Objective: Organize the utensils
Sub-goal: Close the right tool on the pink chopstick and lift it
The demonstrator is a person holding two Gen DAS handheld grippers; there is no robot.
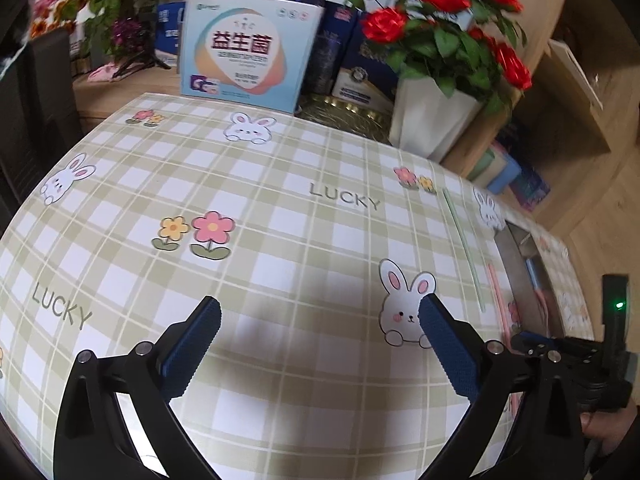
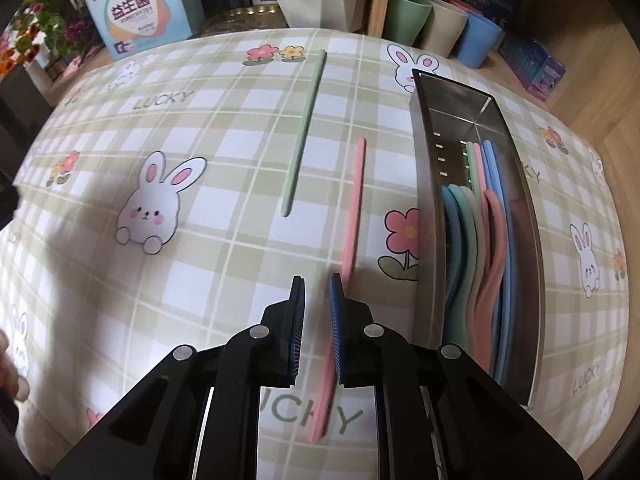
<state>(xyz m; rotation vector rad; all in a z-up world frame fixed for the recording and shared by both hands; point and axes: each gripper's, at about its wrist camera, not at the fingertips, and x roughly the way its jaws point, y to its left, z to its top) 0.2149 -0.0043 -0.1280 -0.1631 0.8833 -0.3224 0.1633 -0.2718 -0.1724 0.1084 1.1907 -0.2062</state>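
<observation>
Pink flat plastic utensil [image 2: 354, 204] lies lengthwise on the checked tablecloth [image 2: 224, 152], parallel to the steel tray [image 2: 426, 184] beside it; right gripper [image 2: 318, 320], jaws nearly together, straddles its near end, pinch unconfirmed.

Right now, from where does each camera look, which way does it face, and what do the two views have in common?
Left wrist: sits behind the open left gripper, looking down over the checked tablecloth toward the red flowers; the right gripper's body shows at the right edge.
Right wrist: sits behind the right gripper, looking steeply down at the pink chopstick, which passes between its nearly shut fingers, beside the steel tray.
Shared: tablecloth, green chopstick, pink chopstick, tray, probiotic box.
</observation>
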